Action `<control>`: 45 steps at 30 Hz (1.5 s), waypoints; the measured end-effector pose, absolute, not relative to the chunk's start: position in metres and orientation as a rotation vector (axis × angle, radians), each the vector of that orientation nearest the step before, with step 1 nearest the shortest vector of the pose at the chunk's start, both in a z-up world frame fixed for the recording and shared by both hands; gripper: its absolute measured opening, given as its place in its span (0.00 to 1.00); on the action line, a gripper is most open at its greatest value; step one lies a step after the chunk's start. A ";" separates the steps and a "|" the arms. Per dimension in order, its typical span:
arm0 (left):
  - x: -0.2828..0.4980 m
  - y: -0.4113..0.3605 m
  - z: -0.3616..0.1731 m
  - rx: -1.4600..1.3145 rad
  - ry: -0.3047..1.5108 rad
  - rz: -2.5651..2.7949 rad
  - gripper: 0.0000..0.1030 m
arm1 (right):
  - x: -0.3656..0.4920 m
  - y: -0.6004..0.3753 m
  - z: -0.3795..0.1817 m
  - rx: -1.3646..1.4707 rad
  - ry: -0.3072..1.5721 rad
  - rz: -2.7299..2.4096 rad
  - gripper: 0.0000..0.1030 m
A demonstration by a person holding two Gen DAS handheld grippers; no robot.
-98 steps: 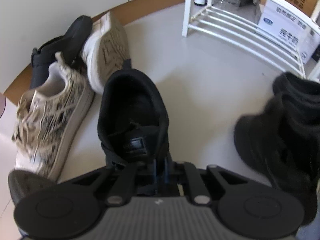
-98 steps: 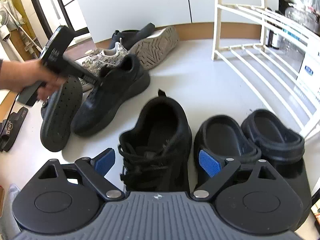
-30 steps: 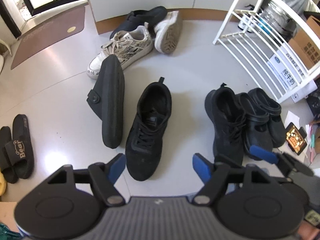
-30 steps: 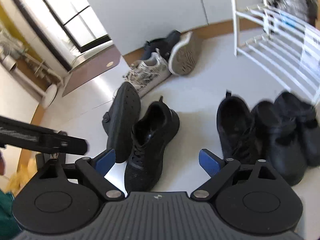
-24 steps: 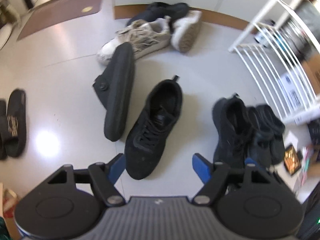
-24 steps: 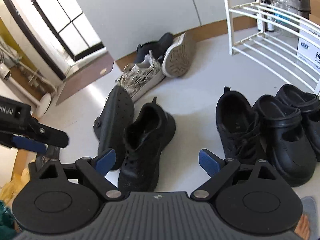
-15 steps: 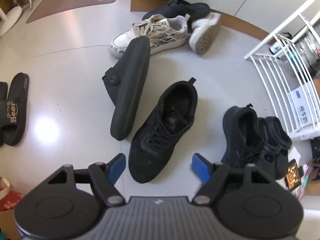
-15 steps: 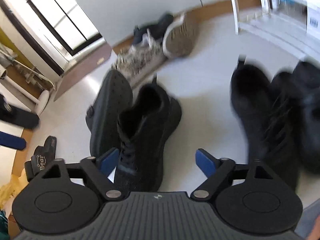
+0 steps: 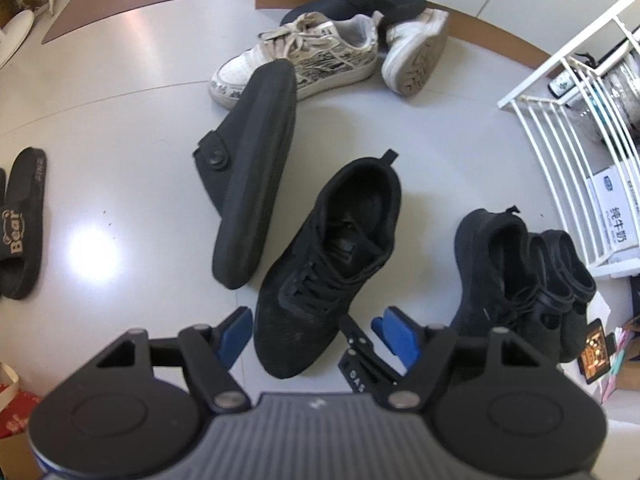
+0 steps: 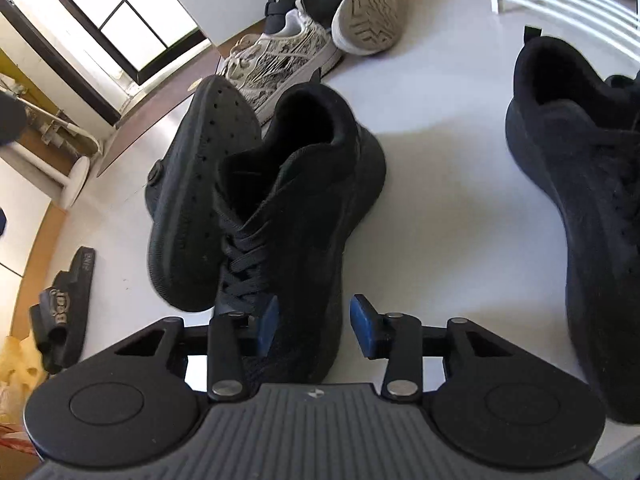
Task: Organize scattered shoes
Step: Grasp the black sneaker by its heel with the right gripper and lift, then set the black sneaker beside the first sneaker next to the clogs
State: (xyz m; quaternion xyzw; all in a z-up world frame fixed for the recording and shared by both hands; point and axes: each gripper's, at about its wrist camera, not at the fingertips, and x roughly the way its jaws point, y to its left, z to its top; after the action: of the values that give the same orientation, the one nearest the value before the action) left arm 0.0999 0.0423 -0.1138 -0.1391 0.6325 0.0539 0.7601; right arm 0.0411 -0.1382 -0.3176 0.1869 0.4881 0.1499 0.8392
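Observation:
A black lace-up sneaker (image 9: 328,264) lies loose in the middle of the floor, toe toward me. My right gripper (image 10: 314,330) is low over its toe (image 10: 296,248), jaws narrowed on either side of the forefoot; contact is unclear. Its mate (image 9: 492,264) stands at the right beside a pair of black clogs (image 9: 568,280), and shows in the right wrist view (image 10: 580,184). A black clog (image 9: 252,196) lies on its side, leaning on the loose sneaker. My left gripper (image 9: 316,336) is open and empty, held high above the toe.
A patterned white sneaker (image 9: 304,56), a second white sneaker (image 9: 416,60) on its side and a black slip-on (image 9: 360,0) lie by the far wall. Black slides (image 9: 20,224) lie far left. A white shoe rack (image 9: 560,120) stands right.
My right gripper has dropped down to the loose sneaker's toe and its jaws have narrowed. My left gripper stays high and open; the right gripper's tip now shows beneath it.

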 end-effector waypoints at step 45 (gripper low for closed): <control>0.113 -0.007 -0.088 -0.332 1.335 0.028 0.69 | 0.033 -0.204 -0.323 0.391 1.014 0.110 0.25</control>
State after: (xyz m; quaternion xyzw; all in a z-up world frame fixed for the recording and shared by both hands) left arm 0.1135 -0.0067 -0.0884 -0.1533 0.6161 0.0130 0.7725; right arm 0.0332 -0.2041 -0.3230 0.1860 0.4821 0.0524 0.8545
